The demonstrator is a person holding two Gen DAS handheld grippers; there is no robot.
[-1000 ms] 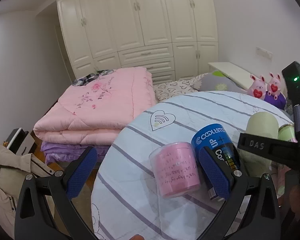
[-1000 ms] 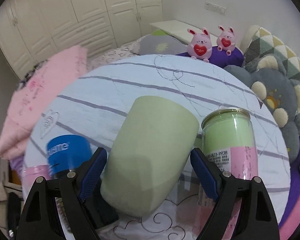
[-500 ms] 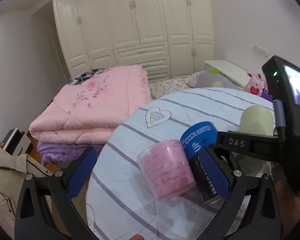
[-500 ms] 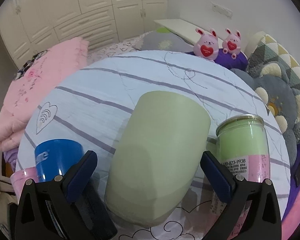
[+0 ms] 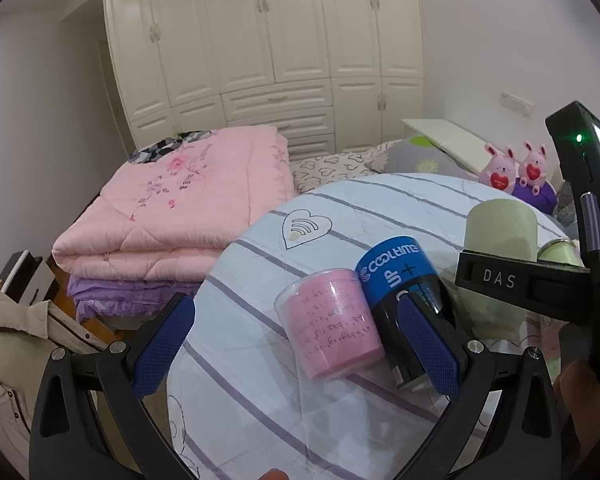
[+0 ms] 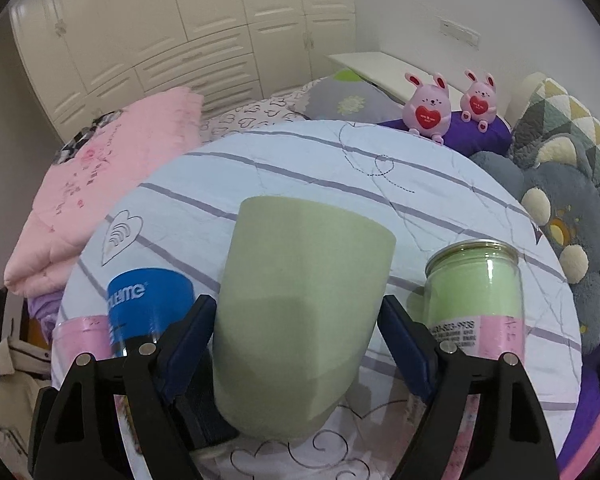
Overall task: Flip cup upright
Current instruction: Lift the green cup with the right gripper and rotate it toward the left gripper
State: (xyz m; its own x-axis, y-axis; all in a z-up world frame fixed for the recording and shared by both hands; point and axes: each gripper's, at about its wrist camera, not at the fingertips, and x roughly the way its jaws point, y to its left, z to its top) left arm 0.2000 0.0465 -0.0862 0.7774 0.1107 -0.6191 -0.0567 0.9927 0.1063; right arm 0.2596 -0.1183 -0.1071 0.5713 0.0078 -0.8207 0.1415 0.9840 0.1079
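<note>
A pale green cup (image 6: 300,312) stands on the round striped table (image 6: 320,160) with its wide end up; whether that end is open cannot be told. My right gripper (image 6: 296,336) is around its lower part, blue pads touching or almost touching both sides. The cup also shows in the left wrist view (image 5: 500,232), behind the right gripper's black body (image 5: 520,284). My left gripper (image 5: 296,344) is open and empty, held near the table's left edge with a pink canister (image 5: 332,324) between its fingers' line of sight.
A blue and black can (image 5: 404,280) stands beside the pink canister; it also shows left of the cup (image 6: 148,304). A green and pink jar (image 6: 476,292) stands right of the cup. Two pink plush rabbits (image 6: 448,104), cushions, a folded pink quilt (image 5: 188,208) and wardrobes surround the table.
The right gripper's fingers opened wider around the cup half a second ago and have now closed in against its sides. The left gripper has drifted slightly and stays open.
</note>
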